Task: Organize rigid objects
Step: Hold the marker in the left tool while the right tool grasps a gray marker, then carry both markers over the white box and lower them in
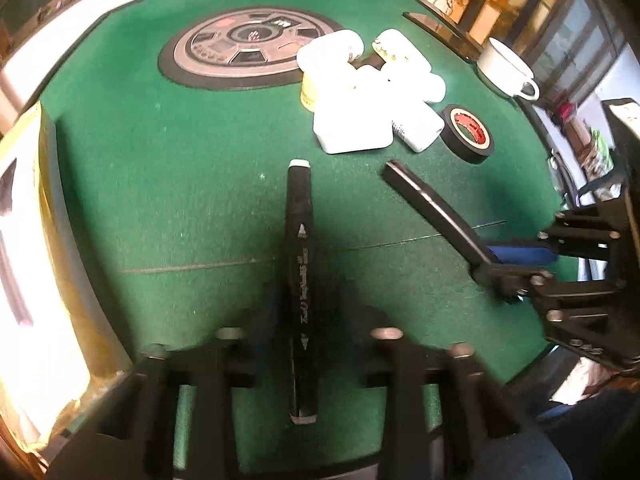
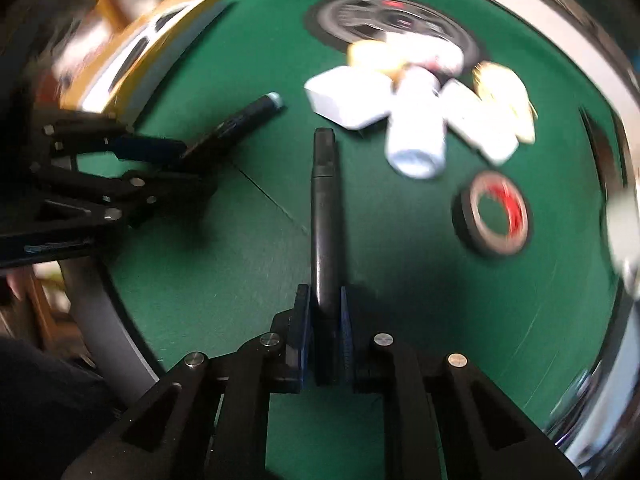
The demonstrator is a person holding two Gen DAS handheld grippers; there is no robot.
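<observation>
I had the left gripper (image 1: 302,308) clamped on a black marker (image 1: 301,216) and the right gripper (image 2: 326,320) clamped on a black pen (image 2: 325,208), both above the green table (image 1: 180,168). The white bottles (image 1: 360,92) lay at 1 o'clock. Risk: either long barrel, held at one end, could pivot and slip.

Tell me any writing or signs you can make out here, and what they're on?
None reads clearly.
Black marker in the left gripper: white lettering and two arrow marks, too blurred.
Black tape roll: red inner label, print too small.
White bottles: label print illegible.
Round table panel: markings unreadable.
</observation>
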